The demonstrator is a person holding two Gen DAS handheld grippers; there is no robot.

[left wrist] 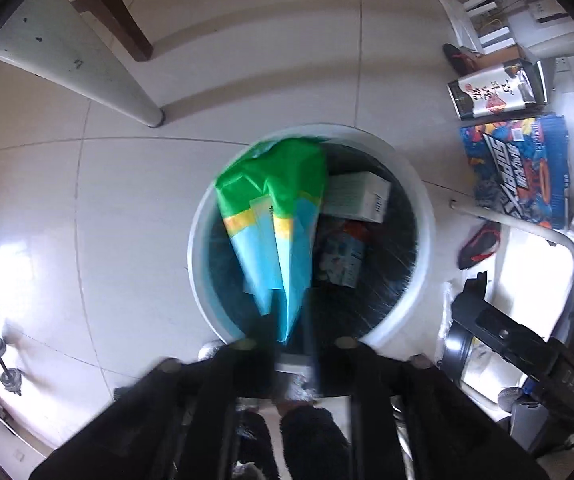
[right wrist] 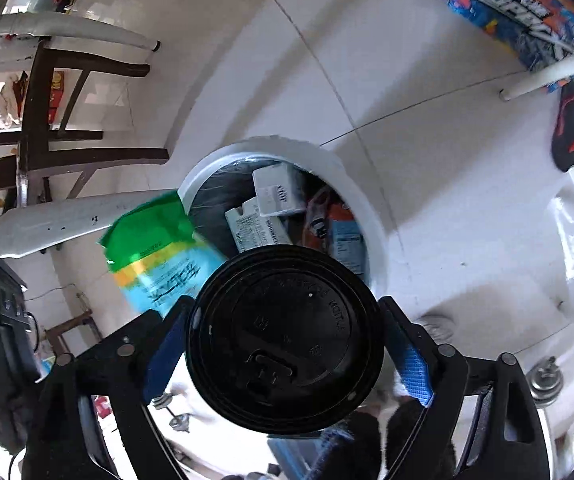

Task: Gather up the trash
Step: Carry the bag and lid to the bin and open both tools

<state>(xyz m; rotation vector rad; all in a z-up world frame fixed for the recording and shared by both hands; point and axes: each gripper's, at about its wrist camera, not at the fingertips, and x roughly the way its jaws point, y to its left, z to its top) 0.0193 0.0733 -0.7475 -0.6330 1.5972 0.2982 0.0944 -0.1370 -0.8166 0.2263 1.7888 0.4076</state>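
The left tool (left wrist: 287, 344) is clamped on the near end of a green, yellow and blue plastic wrapper (left wrist: 275, 216), which extends away from the fingers over the open mouth of a round white trash bin (left wrist: 423, 216) standing on the tiled floor (left wrist: 127, 220). The wrapper is motion-blurred; its far green end lies over the far-left part of the bin rim. Inside the bin, against a dark liner, lie a white carton (left wrist: 357, 196) and a blue printed packet (left wrist: 341, 260). The right tool (right wrist: 285, 344) grips a cup by its sides, the blue pads (right wrist: 413, 364) pressed against it just under its black lid (right wrist: 285, 340); the lid faces the camera and hides the cup body. The cup is held near the bin's near edge, the bin (right wrist: 363, 208) showing just beyond it. On the floor to the right of the bin lie a blue printed box (left wrist: 519, 168) and a dark carton with Chinese characters (left wrist: 495, 92). A white table leg (left wrist: 87, 72) stands at far left.
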